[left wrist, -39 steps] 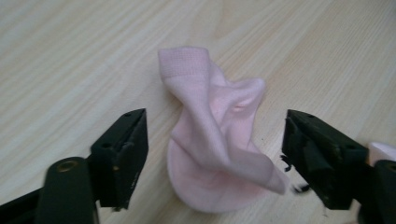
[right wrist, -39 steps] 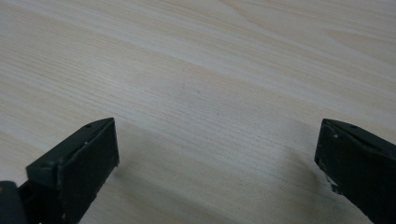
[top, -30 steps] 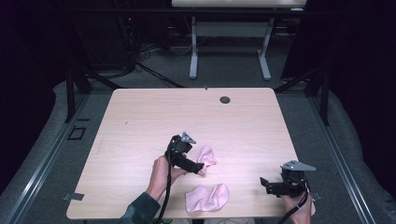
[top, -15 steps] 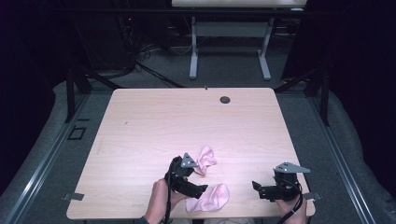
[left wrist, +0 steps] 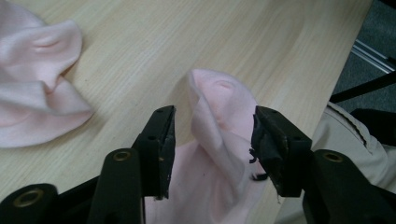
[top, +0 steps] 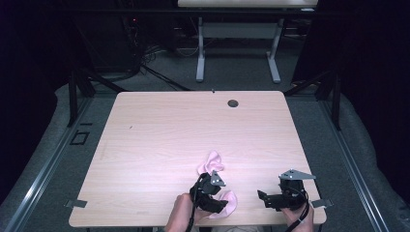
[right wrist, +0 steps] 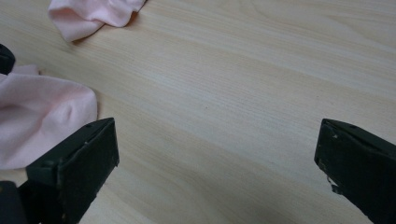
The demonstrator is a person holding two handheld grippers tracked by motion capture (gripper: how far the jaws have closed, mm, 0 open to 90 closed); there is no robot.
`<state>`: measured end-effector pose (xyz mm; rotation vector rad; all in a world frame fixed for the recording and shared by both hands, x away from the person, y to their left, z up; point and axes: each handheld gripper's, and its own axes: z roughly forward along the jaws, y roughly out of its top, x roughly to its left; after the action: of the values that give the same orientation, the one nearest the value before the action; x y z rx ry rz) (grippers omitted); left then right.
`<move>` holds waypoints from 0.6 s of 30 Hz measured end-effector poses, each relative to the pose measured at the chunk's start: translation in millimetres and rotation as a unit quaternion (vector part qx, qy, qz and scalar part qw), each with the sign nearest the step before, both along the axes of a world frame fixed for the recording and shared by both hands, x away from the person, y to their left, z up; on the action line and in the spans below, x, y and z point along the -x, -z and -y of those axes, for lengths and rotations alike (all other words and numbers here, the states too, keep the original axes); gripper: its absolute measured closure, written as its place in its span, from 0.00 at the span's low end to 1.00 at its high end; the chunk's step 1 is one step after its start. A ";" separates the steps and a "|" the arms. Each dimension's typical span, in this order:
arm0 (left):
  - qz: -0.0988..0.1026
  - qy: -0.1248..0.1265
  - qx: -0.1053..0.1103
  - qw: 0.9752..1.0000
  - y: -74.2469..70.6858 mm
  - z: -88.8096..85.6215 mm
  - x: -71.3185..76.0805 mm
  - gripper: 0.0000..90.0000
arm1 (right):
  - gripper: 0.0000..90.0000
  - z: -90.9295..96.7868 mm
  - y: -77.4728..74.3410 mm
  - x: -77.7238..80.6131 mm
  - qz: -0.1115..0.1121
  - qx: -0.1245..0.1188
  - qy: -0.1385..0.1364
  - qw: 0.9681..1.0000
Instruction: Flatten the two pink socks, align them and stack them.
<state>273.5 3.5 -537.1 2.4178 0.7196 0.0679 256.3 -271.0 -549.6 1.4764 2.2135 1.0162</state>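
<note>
Two pale pink socks lie on the wooden table (top: pixel 159 140). The far sock (top: pixel 211 164) (left wrist: pixel 32 93) (right wrist: pixel 93 14) is crumpled near the middle front. The near sock (top: pixel 228 200) (left wrist: pixel 219 140) (right wrist: pixel 42 121) lies by the front edge. My left gripper (top: pixel 218 204) (left wrist: pixel 212 140) is open over the near sock, with a raised fold of it standing between the jaws, unpinched. My right gripper (top: pixel 263 198) (right wrist: pixel 217 158) is open wide over bare wood to the right of that sock, with nothing between its jaws.
A small black round disc (top: pixel 233 103) sits near the table's far edge. The front edge runs just behind both grippers, and the person's beige trousers (left wrist: pixel 345 135) show past it. A second table's legs (top: pixel 200 53) stand on the floor beyond.
My left gripper has come back from beside the far sock toward the front edge, onto the near sock. My right gripper has shifted slightly left and nearer. The socks have stayed in place.
</note>
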 end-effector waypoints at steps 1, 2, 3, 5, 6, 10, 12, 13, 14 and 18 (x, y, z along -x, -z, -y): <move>-0.004 0.004 -0.001 1.000 1.9 1.8 -1.8 0.63 | 0.00 -0.3 0.6 -0.1 -0.001 0.001 -0.001 1.000; -0.007 0.008 -0.002 1.000 4.0 3.6 -3.5 0.67 | 0.00 -0.7 0.8 -0.1 -0.004 0.000 -0.004 1.000; -0.008 0.010 -0.005 1.000 5.3 4.9 -4.7 0.71 | 0.00 -1.3 1.1 -0.1 -0.005 -0.001 -0.005 1.000; -0.012 0.017 -0.005 1.000 7.6 7.4 -6.9 0.83 | 0.00 -2.8 1.6 0.4 -0.008 0.000 -0.005 1.000; -0.013 0.022 -0.005 1.000 8.1 8.4 -7.5 0.89 | 0.00 -3.2 1.9 0.3 -0.010 -0.002 -0.009 1.000; -0.014 0.022 0.008 1.000 8.4 10.9 -10.9 0.96 | 0.00 -5.7 2.4 0.8 -0.012 -0.006 -0.011 1.000; -0.011 0.015 0.019 1.000 4.3 9.5 -14.8 0.97 | 0.00 -6.0 2.2 1.0 -0.012 -0.012 -0.014 1.000; -0.008 0.013 0.023 1.000 1.0 8.3 -17.6 0.97 | 0.00 -6.3 1.8 1.2 -0.014 -0.016 -0.015 1.000; -0.005 0.011 0.028 1.000 -2.8 7.2 -20.6 0.97 | 0.01 -6.8 1.3 1.4 -0.014 -0.018 -0.015 1.000; 0.013 -0.003 0.055 0.998 -22.3 7.1 -31.0 0.96 | 0.02 -12.5 -3.0 3.9 -0.010 -0.035 -0.025 0.999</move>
<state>304.5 -3.6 -514.8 2.3066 0.7012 0.0615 252.5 -258.5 -546.7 1.4729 2.2613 1.1116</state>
